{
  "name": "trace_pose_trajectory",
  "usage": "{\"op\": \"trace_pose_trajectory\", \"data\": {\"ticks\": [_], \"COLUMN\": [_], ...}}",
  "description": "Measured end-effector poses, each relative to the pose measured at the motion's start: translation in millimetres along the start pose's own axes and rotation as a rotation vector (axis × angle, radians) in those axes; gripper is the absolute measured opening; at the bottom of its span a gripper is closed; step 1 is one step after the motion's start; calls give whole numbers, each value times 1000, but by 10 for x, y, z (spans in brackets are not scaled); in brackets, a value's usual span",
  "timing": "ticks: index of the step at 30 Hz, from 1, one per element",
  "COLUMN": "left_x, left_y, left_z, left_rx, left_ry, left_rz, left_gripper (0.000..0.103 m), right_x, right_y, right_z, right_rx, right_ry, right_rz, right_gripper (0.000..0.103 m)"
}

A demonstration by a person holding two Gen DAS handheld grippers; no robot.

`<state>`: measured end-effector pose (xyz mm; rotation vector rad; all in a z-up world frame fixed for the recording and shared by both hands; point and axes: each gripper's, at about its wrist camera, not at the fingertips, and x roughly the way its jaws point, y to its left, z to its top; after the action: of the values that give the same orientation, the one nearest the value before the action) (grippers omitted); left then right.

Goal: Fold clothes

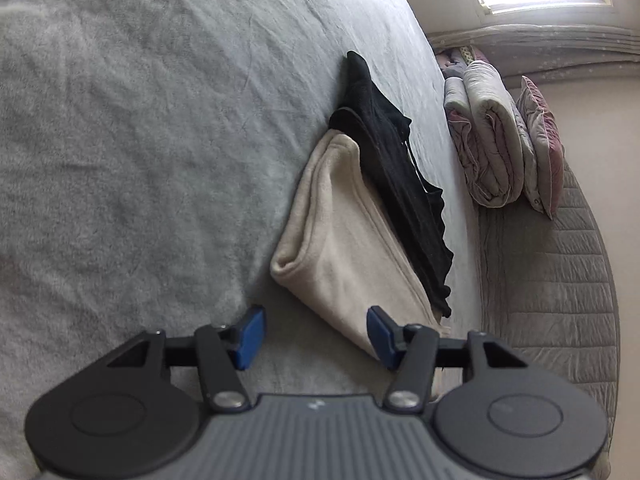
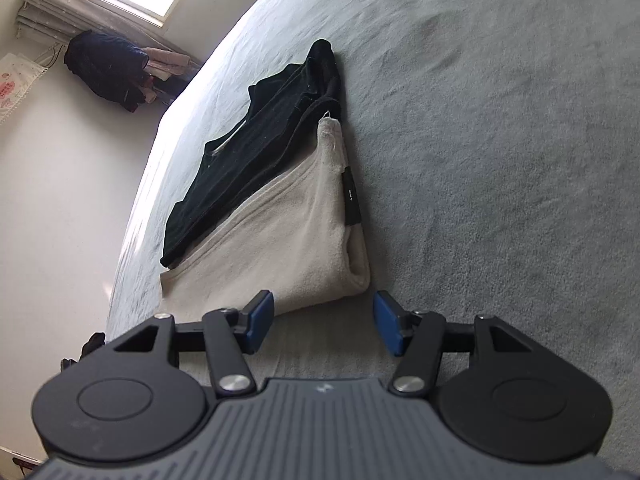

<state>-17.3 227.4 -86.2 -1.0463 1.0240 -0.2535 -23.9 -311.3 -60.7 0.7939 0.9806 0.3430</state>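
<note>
Left wrist: left gripper (image 1: 316,336) half-wide, nothing between the blue pads, poised low over the bed (image 1: 140,140). Cream garment (image 1: 340,248) folded flat on the grey cover, just ahead, its near corner beside the right-hand pad. Black garment (image 1: 396,168) lying loose across the cream one's far edge and trailing beyond it. Long axis of both running away from the camera, up and slightly right in view. Rolled quilt (image 1: 488,136) well apart, off the cover's edge.

Right wrist: right gripper (image 2: 324,328) likewise half-wide and empty, cream garment's (image 2: 288,232) folded corner just ahead of the gap. Black garment (image 2: 256,140) draped along its left side, narrow end pointing away.

Probably fleecy, soft, light, floppy; no stiffness, likely to sag once lifted. Best taken at near corners or the thick folded edge, one per gripper.
</note>
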Motion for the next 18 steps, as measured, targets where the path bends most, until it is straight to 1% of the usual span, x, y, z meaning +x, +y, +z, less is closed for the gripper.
{"op": "trace_pose_trajectory", "data": {"ticks": [4, 6, 7, 11, 14, 16, 17, 18], "left_x": [91, 150, 175, 263, 342, 380, 392, 405], "left_y": [-22, -33, -36, -68, -100, -109, -101, -96], "left_z": [-57, -73, -72, -35, 15, 37, 45, 53], "left_rx": [-45, -66, -78, -109, -110, -102, -100, -98], "left_ry": [-77, -123, -140, -194, -228, -244, -249, -255], "left_rz": [-18, -19, -20, -48, -50, -39, -30, -22], "left_gripper": [54, 46, 45, 44, 43, 38, 33, 30], "right_x": [36, 46, 50, 69, 91, 112, 129, 136], "right_y": [-19, -39, -47, -53, -41, -28, -17, -9], "right_z": [-11, -4, -1, 28, 52, 68, 77, 81], "right_rx": [35, 58, 67, 86, 92, 94, 93, 93], "right_ry": [-54, -86, -99, -145, -168, -178, -183, -187], "right_rz": [31, 48, 53, 62, 61, 57, 52, 45], "right_gripper": [60, 60, 60, 60, 60, 60, 58, 53]}}
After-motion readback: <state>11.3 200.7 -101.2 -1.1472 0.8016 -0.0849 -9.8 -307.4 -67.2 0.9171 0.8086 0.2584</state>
